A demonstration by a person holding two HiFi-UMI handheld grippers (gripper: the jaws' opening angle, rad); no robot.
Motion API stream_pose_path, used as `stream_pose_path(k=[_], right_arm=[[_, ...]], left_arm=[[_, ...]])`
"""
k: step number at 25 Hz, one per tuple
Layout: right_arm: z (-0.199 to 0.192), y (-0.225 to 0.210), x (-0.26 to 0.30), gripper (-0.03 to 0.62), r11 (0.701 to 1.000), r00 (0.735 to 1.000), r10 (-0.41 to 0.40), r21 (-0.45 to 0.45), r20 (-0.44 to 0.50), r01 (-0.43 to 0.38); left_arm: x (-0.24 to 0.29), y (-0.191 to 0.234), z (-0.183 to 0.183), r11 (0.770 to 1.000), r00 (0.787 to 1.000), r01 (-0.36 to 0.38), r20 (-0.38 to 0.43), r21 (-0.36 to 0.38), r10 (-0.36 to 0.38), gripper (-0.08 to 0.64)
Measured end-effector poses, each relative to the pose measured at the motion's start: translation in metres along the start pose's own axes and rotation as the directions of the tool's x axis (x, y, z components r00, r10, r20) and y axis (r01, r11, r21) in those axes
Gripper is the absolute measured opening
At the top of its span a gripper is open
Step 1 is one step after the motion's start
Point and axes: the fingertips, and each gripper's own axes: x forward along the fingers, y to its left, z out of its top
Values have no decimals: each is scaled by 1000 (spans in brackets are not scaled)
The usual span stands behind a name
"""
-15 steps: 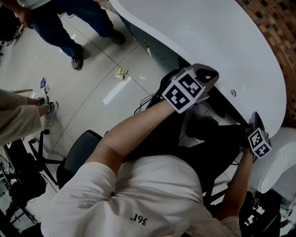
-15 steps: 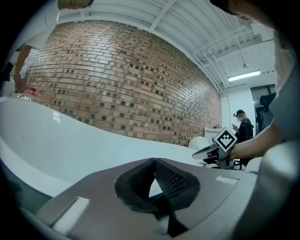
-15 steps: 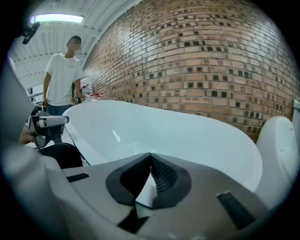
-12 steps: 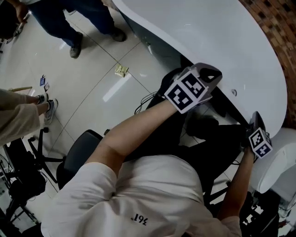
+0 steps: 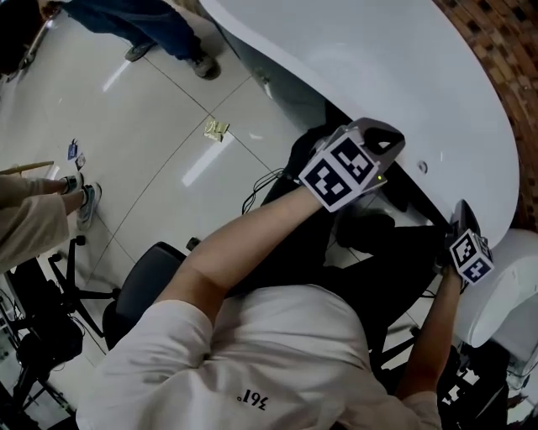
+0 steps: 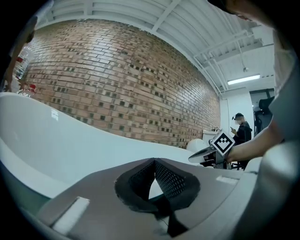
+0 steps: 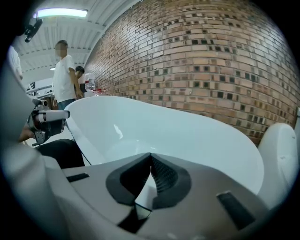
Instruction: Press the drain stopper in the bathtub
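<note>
White T-shirt (image 5: 252, 353), black trousers (image 5: 378, 273)

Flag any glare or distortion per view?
Head view: glare streaks on the floor, lower left dim. Left gripper view: fisheye bows the brick wall, corners vignetted. Right gripper view: same fisheye, ceiling light blown out, highlight on the bathtub.

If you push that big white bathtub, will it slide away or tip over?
Probably neither: the big glossy white oval bathtub looks much bigger than the person beside it and rests on the pale tiled floor, so it likely stays put. Its shiny curved wall looks hard and slippery; a push might skid along it.
</note>
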Motion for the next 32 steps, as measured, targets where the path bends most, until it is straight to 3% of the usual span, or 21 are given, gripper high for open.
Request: stream_pose_path(k=[18, 32], right_arm=[[13, -8, -1, 15, 1000, 1000, -23, -3, 19, 23], [12, -25, 14, 15, 1000, 1000, -3, -10, 11, 4]], left_arm=[[4, -4, 6, 998, 998, 64, -25, 27, -64, 6], [17, -6, 7, 996, 995, 69, -73, 49, -65, 6]])
